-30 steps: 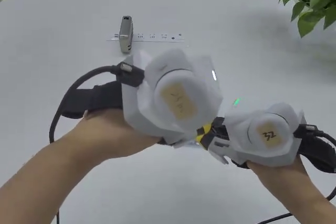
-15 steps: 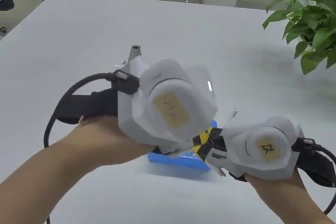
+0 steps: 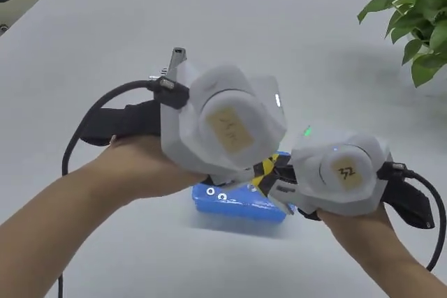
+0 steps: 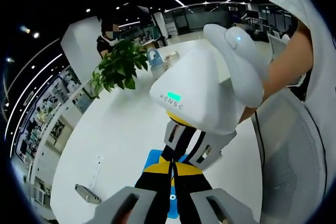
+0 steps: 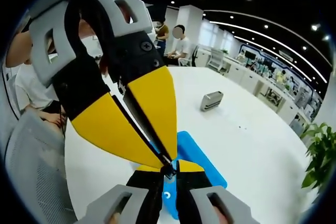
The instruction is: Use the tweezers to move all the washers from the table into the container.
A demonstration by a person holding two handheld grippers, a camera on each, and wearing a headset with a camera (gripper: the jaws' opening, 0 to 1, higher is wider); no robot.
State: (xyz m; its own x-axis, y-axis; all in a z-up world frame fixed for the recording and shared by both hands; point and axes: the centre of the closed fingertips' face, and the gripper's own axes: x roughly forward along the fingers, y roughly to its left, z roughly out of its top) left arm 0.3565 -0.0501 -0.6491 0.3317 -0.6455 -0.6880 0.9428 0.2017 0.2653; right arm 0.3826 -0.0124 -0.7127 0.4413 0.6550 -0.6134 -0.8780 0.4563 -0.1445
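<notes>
Right gripper view: the right gripper [image 5: 169, 178] has its jaws close together at the nose of the left gripper [image 5: 166, 165]; whether they pinch anything I cannot tell. The left one looks clamped on a thin dark strip, probably the tweezers [image 5: 142, 124]. The blue container [image 5: 205, 163] lies just under both tips, a washer [image 5: 167, 195] in it. Left gripper view: container again below the tips. Head view: its long side runs crosswise beneath both grippers, about equally near each.

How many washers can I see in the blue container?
2. One washer and a second washer lie side by side near the left end of the container. Part of it is covered, so more may be hidden.
</notes>
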